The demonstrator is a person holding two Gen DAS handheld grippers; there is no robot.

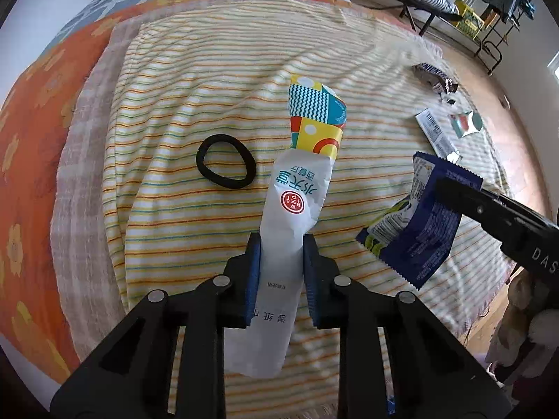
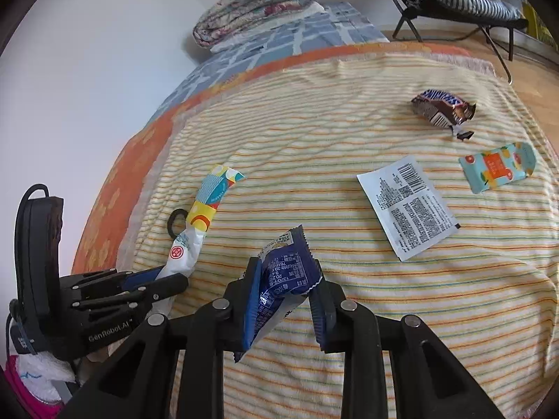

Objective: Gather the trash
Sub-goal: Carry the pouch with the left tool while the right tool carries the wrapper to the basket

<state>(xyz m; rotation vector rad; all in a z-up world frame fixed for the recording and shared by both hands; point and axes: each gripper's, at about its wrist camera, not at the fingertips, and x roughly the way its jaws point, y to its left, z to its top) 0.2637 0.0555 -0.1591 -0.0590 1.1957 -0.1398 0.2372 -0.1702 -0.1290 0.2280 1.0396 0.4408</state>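
My left gripper (image 1: 281,244) is shut on a long white wrapper (image 1: 297,202) with a colourful patterned end, which lifts off the striped blanket (image 1: 174,87). In the right wrist view this same gripper (image 2: 171,279) and the white wrapper (image 2: 188,241) show at the lower left. My right gripper (image 2: 283,269) is shut on a dark blue snack wrapper (image 2: 283,272), crumpled between the pads; the left wrist view has it (image 1: 419,223) at the right under the black fingers (image 1: 464,199).
A chocolate bar wrapper (image 2: 442,108), a white sachet with a barcode (image 2: 407,206) and a light blue fruit-print packet (image 2: 498,167) lie on the blanket's right side. A black hair tie (image 1: 225,166) lies left of the white wrapper. Folded bedding (image 2: 255,7) is at the back.
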